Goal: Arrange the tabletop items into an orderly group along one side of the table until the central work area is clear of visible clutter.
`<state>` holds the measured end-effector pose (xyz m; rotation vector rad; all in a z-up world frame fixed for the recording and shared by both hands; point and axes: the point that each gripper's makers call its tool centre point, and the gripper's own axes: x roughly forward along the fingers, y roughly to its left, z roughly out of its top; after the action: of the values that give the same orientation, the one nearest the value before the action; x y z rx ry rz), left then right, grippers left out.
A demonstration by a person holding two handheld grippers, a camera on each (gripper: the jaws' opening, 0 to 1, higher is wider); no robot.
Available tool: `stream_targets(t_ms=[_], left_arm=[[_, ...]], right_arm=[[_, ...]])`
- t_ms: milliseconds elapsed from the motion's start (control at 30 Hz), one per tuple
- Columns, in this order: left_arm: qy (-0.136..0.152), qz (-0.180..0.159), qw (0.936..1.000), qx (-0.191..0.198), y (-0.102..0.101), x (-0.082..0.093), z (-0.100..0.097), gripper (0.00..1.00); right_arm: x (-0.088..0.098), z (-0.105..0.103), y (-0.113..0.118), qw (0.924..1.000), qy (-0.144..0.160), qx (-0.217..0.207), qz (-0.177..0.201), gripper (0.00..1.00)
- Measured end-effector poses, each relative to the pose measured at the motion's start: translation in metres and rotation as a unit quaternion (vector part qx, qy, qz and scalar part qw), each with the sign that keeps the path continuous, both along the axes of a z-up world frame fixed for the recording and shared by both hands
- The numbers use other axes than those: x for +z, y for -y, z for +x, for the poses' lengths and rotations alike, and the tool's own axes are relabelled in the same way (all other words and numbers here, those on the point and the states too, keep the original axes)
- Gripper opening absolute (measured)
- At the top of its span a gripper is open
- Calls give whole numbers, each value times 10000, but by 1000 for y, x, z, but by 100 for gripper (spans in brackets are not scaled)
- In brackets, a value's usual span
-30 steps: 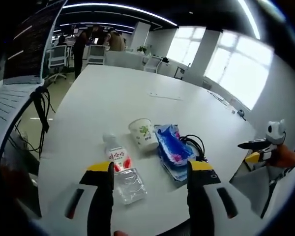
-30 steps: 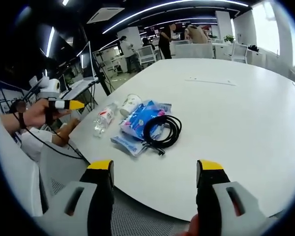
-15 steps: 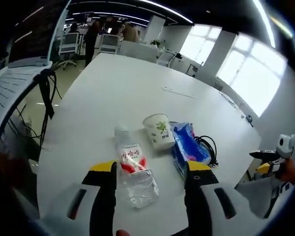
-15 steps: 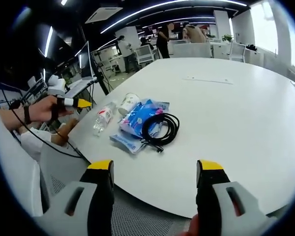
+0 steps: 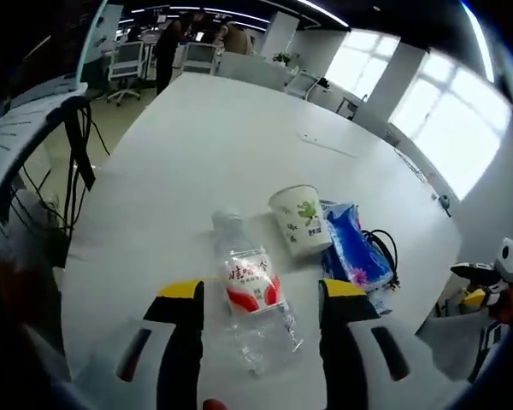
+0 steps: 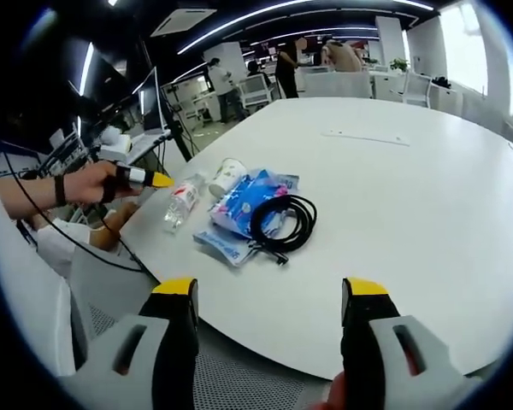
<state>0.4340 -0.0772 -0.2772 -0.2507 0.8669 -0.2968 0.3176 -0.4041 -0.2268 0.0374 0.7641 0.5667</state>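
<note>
Now the bottle (image 5: 250, 295) lies on its side on the white table (image 5: 205, 162), its clear body reaching down between the left gripper (image 5: 258, 290) jaws and its capped end pointing away past their yellow tips. Those jaws stand spread, one on each side of the bottle; whether they touch it cannot be told. Just beyond the right jaw tip a paper cup (image 5: 300, 220) with a green print stands upright, close to the bottle. Beside the cup, further right of the jaws, lie blue packets (image 5: 353, 256) with a black cable (image 5: 382, 248) behind them.

From the right gripper view the same cluster sits well ahead of the right gripper (image 6: 269, 290), up and slightly left of the gap between its jaws, near the table (image 6: 410, 196) edge. That view shows the cable (image 6: 282, 224) as a full coil lying on top of the packets (image 6: 244, 209), with the cup (image 6: 227, 177) and bottle (image 6: 181, 199) beyond them to the left. It also shows the left gripper (image 6: 161, 180) coming in from the left, held by a hand (image 6: 90, 184), its yellow tip just by the bottle. The right jaws are parted with nothing between them. At the right edge of the left gripper view the right gripper (image 5: 483, 286) appears, off the table edge.
</note>
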Motion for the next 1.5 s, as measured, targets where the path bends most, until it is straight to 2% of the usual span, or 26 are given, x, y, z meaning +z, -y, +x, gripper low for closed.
stream_targets(t_ms=[267, 900, 1067, 1333, 1500], left_arm=[[-332, 138, 9994, -4, -1, -17, 4, 54], [-782, 82, 9969, 37, 7, -41, 15, 51], [-789, 70, 9969, 13, 10, -42, 13, 44], [-883, 35, 9960, 86, 7, -43, 11, 40], [-829, 103, 9965, 66, 3, -41, 5, 38]], right_arm=[[-1, 3, -1, 10000, -55, 18, 0, 67], [-1, 9, -6, 9999, -107, 111, 7, 67], [-2, 9, -5, 9999, -111, 99, 18, 67], [-5, 8, -6, 9998, -137, 135, -7, 67], [-6, 9, -6, 9998, -127, 125, 9, 67]])
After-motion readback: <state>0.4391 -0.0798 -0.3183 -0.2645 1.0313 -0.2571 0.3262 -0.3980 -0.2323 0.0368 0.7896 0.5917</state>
